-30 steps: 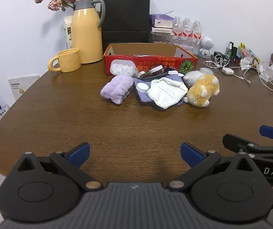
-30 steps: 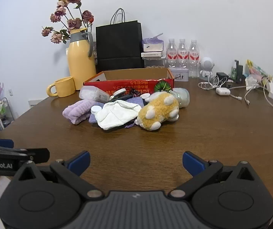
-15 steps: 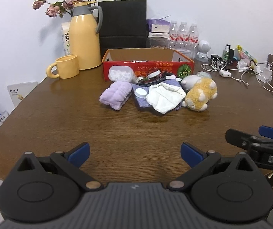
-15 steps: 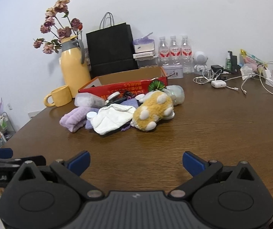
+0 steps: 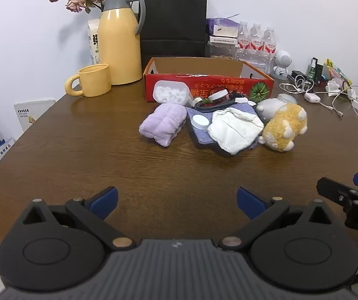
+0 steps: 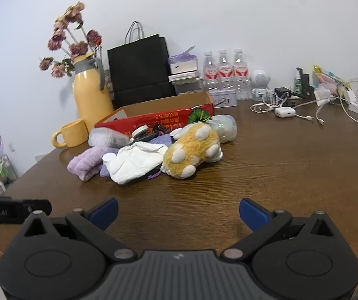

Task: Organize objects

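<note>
A pile lies mid-table in front of an open red cardboard box: a lilac towel roll, a white cloth pouch, a yellow plush toy, a clear tub of cotton, a small white cap and a blue cloth under them. My left gripper is open and empty over the near table edge. My right gripper is open and empty, also well short of the pile.
A yellow jug with dried flowers, a yellow mug and a black paper bag stand behind the box. Water bottles, a white robot figure and tangled white cables fill the back right.
Both grippers stayed open and empty. The left view shifted slightly nearer the pile; the right gripper tilted and swung, so the pile sits further left and lower in its view.
</note>
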### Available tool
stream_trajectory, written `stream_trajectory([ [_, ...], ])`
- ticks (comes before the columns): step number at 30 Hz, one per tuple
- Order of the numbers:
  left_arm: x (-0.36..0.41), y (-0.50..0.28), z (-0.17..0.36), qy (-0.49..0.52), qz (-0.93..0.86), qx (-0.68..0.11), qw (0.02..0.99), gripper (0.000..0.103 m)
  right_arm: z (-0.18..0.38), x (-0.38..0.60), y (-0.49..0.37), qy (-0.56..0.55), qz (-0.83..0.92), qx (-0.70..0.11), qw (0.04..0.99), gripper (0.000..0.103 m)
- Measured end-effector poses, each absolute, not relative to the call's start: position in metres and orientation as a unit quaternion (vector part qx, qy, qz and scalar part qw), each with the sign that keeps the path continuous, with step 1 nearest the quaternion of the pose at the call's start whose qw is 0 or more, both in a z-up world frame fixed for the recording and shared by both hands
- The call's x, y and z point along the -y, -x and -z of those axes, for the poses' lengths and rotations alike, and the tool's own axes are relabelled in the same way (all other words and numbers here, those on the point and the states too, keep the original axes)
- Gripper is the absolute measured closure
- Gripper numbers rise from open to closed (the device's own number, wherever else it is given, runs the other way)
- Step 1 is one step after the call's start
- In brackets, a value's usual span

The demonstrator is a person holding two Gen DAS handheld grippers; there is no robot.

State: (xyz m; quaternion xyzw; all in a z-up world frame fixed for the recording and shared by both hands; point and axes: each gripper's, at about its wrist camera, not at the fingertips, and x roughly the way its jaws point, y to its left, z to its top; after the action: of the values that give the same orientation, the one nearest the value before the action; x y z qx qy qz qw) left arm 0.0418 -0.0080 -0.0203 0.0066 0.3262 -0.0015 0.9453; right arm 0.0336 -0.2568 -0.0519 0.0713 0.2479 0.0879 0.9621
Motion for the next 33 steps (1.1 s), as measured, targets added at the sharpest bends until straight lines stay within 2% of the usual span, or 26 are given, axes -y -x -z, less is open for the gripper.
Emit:
stream_trajectory([
  [6, 0.007, -0.077, 0.031, 0.002, -0.003, -0.353, 0.936, 0.0, 0.053, 0.248, -0.068, -0.031, -0.092, -0.258, 0.961, 0.005],
  [10, 0.007, -0.112, 0.031, -0.009, -0.008, -0.343, 0.939, 0.0, 0.051, 0.253, -0.101, -0.026, -0.092, -0.264, 0.96, 0.016],
  [16, 0.008, -0.199, 0.025, -0.024, -0.015, -0.29, 0.957, 0.0, 0.06, 0.26, -0.169, -0.055, -0.07, -0.29, 0.953, 0.017],
  [21, 0.006, -0.266, 0.028, -0.045, -0.001, -0.303, 0.952, 0.0, 0.071, 0.266, -0.202, -0.085, -0.073, -0.311, 0.944, 0.017],
  [23, 0.0, -0.281, 0.029, -0.044, 0.001, -0.307, 0.951, 0.002, 0.065, 0.27, -0.201, -0.06, -0.054, -0.31, 0.947, 0.017],
  [26, -0.004, -0.298, 0.035, -0.045, 0.036, -0.341, 0.938, 0.015, 0.055, 0.281, -0.195, -0.038, -0.011, -0.301, 0.953, 0.016],
  [27, -0.003, -0.303, 0.037, -0.047, 0.051, -0.355, 0.932, 0.027, 0.054, 0.286, -0.195, -0.052, -0.005, -0.298, 0.953, 0.016],
  [28, -0.002, -0.306, 0.04, -0.047, 0.062, -0.369, 0.926, 0.035, 0.054, 0.29, -0.197, -0.07, -0.003, -0.295, 0.953, 0.013],
  [31, 0.001, -0.301, 0.04, -0.047, 0.061, -0.365, 0.928, 0.036, 0.062, 0.287, -0.208, -0.093, -0.004, -0.307, 0.947, 0.012],
  [33, 0.002, -0.292, 0.034, -0.048, 0.051, -0.356, 0.932, 0.036, 0.07, 0.276, -0.217, -0.077, -0.003, -0.301, 0.95, 0.016],
])
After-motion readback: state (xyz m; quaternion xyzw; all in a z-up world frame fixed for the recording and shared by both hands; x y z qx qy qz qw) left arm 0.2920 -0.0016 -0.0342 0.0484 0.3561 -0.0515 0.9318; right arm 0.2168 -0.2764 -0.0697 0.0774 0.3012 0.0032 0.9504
